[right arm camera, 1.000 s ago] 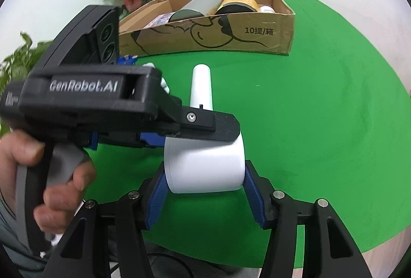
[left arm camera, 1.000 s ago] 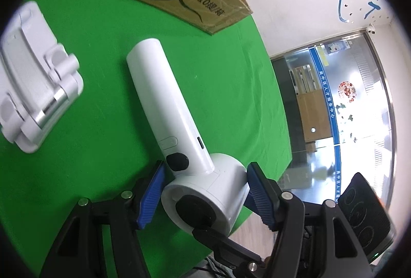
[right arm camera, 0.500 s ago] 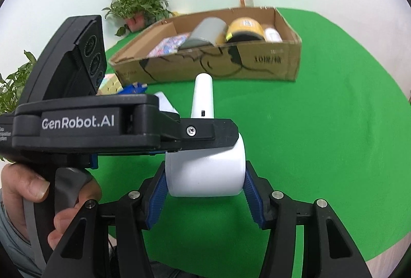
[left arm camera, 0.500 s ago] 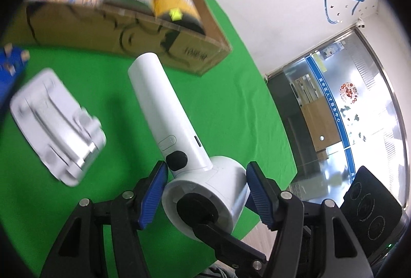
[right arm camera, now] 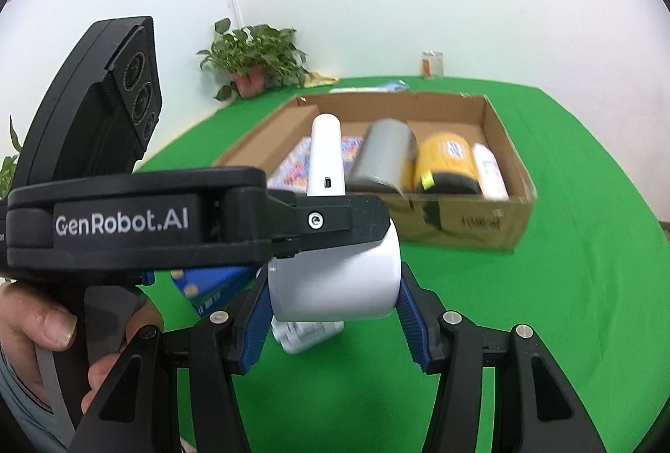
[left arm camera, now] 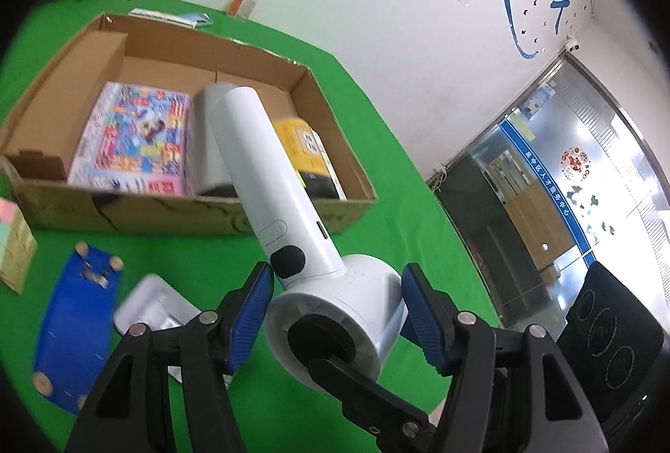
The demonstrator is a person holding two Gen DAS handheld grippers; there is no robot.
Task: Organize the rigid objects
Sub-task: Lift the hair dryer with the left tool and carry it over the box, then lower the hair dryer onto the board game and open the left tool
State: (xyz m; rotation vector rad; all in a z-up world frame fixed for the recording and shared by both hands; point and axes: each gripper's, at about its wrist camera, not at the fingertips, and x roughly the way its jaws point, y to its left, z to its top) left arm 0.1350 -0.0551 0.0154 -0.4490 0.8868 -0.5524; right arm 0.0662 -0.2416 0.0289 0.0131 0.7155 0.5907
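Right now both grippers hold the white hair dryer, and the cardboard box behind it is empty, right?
Not quite. Both grippers, left and right, hold the hair dryer, but the box is not empty. The left wrist view shows a colourful pack, a grey cylinder and a yellow jar inside.

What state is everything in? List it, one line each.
Dryer: lifted, held by both grippers.
Left gripper: shut on the dryer's head.
Right gripper: shut on the dryer's head.
Box: open, part filled.
Grey can: lying on its side in box.
Yellow jar: lying on its side in box.
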